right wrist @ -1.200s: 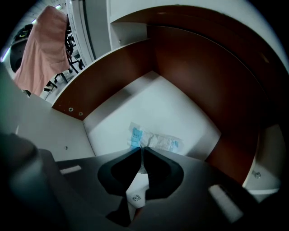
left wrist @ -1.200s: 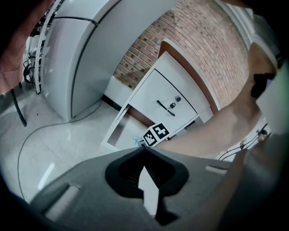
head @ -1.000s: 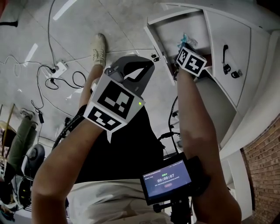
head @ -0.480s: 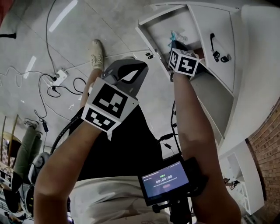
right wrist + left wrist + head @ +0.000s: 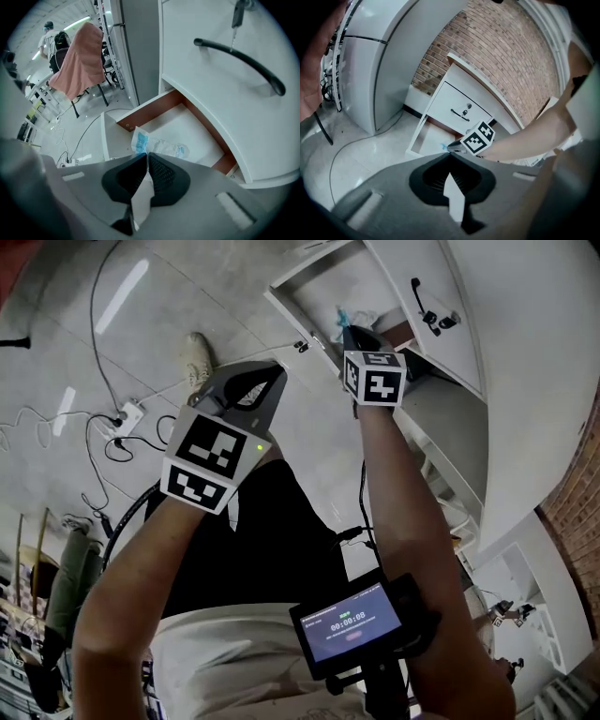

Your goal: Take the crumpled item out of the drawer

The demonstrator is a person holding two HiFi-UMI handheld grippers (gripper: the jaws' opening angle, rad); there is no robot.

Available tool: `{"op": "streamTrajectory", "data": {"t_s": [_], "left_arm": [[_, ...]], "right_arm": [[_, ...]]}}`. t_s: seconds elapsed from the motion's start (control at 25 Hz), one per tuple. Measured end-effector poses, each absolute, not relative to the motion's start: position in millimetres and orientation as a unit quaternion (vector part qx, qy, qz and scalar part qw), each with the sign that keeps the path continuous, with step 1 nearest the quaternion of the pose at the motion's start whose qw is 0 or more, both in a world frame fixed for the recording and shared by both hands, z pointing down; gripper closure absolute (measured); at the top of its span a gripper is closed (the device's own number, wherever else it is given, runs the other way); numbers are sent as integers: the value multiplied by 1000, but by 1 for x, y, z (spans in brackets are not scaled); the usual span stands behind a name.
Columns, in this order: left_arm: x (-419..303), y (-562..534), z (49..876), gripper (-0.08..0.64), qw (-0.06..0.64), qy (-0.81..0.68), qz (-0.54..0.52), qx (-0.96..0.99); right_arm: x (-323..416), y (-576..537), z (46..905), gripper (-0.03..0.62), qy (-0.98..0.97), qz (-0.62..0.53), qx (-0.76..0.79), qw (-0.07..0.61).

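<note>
The crumpled item is a clear plastic wrapper [image 5: 159, 146] with blue print. My right gripper [image 5: 146, 155] is shut on its near end and holds it above the open white drawer [image 5: 108, 136]. From the head view the wrapper [image 5: 352, 315] sticks out past the right gripper [image 5: 345, 331] over the drawer [image 5: 287, 311]. My left gripper [image 5: 273, 369] hovers to the left over the floor, jaws together and empty. In the left gripper view its tips [image 5: 450, 155] meet, with the drawer [image 5: 423, 140] beyond them.
The closed drawer above carries a black handle [image 5: 243, 61] with a key. A power strip [image 5: 128, 412] and cables lie on the tiled floor at left, beside a shoe [image 5: 196, 356]. A chair draped in pink cloth [image 5: 79, 61] stands farther off. A monitor [image 5: 352, 624] hangs near my waist.
My right gripper has risen out of the drawer with the wrapper in its jaws. The left gripper has also lifted a little.
</note>
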State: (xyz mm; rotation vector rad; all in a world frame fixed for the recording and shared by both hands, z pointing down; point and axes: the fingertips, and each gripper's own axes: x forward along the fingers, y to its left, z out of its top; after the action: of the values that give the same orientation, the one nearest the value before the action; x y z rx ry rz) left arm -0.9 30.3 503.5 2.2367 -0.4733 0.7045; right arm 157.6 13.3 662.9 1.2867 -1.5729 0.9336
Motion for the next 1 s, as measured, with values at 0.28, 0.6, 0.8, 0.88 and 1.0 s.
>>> {"op": "streamTrajectory", "data": {"t_s": [0.28,0.6,0.8,0.88,1.0], "left_arm": [[-7,41,484,557,354,-181,279,874],[-14,48,458,557,345,-182,270,880],[-23,49,438,557,347,-193,262,880],[-25,49,428,557,345,-196,258,881],[-32,56,413,557,342,-200,256,881]], "right_arm": [[143,24,624,566,-653,367,522,409],[126,35,582,566,-674,355,522,382],[116,39,549,566,-689,345,522,366],[115,39,536,567,-693,339,523,363],[111,41,515,567,-701,332,521,357]]}}
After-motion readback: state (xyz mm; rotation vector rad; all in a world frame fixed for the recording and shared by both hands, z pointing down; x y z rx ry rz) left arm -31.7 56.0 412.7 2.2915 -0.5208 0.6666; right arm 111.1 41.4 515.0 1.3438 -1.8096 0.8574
